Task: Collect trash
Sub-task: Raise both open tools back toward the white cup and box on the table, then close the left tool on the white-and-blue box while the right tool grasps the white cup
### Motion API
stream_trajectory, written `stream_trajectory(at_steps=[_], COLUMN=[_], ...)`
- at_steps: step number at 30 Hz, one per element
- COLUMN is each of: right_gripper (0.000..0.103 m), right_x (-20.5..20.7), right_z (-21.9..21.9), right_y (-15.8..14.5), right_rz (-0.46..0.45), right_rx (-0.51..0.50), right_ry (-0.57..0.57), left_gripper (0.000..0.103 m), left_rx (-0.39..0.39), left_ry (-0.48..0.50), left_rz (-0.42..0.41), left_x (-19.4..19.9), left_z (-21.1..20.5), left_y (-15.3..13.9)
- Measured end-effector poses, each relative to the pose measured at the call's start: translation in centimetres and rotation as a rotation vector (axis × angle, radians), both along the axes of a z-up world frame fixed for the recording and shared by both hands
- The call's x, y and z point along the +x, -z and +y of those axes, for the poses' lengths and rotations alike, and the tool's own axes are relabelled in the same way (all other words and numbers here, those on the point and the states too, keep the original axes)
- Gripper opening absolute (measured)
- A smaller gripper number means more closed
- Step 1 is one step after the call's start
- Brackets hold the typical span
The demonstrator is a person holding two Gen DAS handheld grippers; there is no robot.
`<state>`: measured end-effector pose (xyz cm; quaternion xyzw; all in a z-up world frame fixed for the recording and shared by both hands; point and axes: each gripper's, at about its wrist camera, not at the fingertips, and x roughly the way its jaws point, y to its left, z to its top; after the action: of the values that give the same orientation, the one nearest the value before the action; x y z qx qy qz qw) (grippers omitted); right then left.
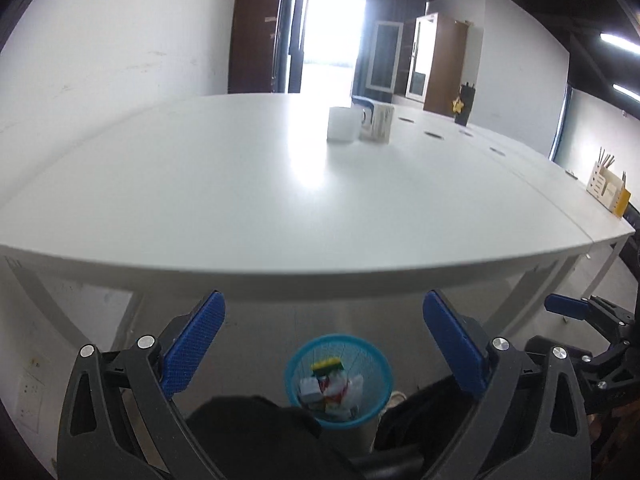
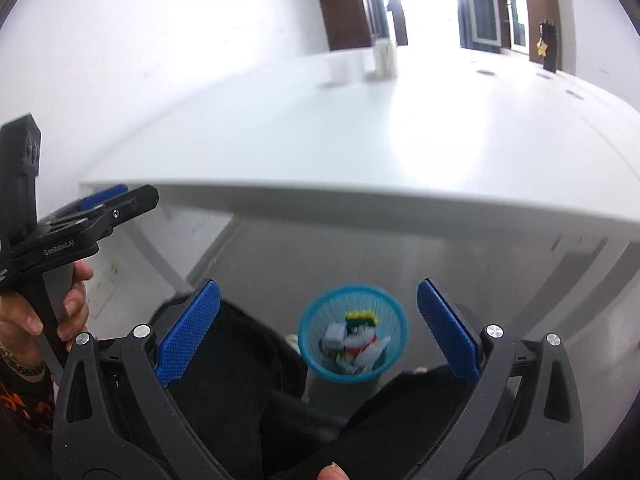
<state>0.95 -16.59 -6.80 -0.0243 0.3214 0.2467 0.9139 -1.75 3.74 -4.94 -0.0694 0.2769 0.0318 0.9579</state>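
Observation:
A blue mesh waste basket [image 1: 378, 364] [image 2: 396, 312] stands on the floor below the table's near edge, between a person's dark-trousered legs. Inside it lies mixed trash [image 1: 332, 386] [image 2: 354, 340]: white wrappers, a yellow-green piece, red bits. My left gripper [image 1: 324, 304] hangs open above the basket, blue pads wide apart with nothing between them. My right gripper [image 2: 318, 290] is open too, empty, also above the basket. The left gripper [image 2: 108, 200] shows at the left of the right wrist view, held by a hand [image 2: 36, 312].
A long white table [image 1: 280, 200] [image 2: 360, 140] stretches ahead. On it far back stand a white cup [image 1: 342, 124] and a small white box [image 1: 378, 124]. A wooden organiser [image 1: 608, 190] sits at its right end. A white wall runs along the left.

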Motion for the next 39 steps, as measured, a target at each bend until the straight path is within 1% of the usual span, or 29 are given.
stream_trajectory(at_steps=[3, 6, 10, 12, 16, 24, 28, 32, 34, 36, 39], right_gripper=[0.094, 0.094, 0.094, 0.094, 0.094, 0.094, 0.094, 0.094, 0.094, 0.094, 0.094], right_x=[1.5, 3.3, 5.9, 6.4, 9.0, 13.2, 15.1, 17.9, 19.5, 21.1, 23.9], right_z=[-0.4, -0.6, -0.9, -0.9, -0.4, 0.8, 1.9, 2.5, 3.0, 3.6, 4.3], right_y=[-1.7, -3.4, -5.6, -6.6, -8.0, -10.1, -11.7, -13.1, -13.5, -13.7, -13.7], right_rz=[-0.039, -0.065, -0.093, -0.111, -0.121, -0.138, -0.19, -0.183, -0.181, -0.184, -0.153], right_rx=[0.011, 0.02, 0.03, 0.03, 0.023, 0.014, -0.035, -0.028, -0.041, -0.065, -0.076], right_ry=[0.022, 0.035, 0.051, 0.058, 0.073, 0.087, 0.093, 0.091, 0.083, 0.082, 0.077], left_gripper=[0.097, 0.097, 0.097, 0.097, 0.097, 0.097, 0.097, 0.097, 0.097, 0.097, 0.097], left_rx=[0.004, -0.016, -0.034, -0.039, -0.03, -0.012, 0.007, 0.0, -0.004, -0.001, 0.004], left_ry=[-0.006, 0.002, -0.002, 0.003, 0.009, 0.001, 0.011, 0.012, 0.017, 0.018, 0.02], left_rz=[-0.018, -0.026, -0.006, -0.004, 0.004, 0.009, 0.007, 0.023, 0.037, 0.043, 0.053], left_x=[1.6, 3.5, 6.2, 7.4, 9.5, 12.2, 14.1, 16.3, 17.5, 18.5, 20.3], left_z=[0.6, 1.1, 1.8, 2.0, 2.1, 2.8, 3.1, 3.9, 4.3, 4.5, 4.8], left_y=[-1.3, -2.3, -2.6, -2.9, -3.5, -5.1, -6.3, -7.0, -7.4, -7.8, -8.4])
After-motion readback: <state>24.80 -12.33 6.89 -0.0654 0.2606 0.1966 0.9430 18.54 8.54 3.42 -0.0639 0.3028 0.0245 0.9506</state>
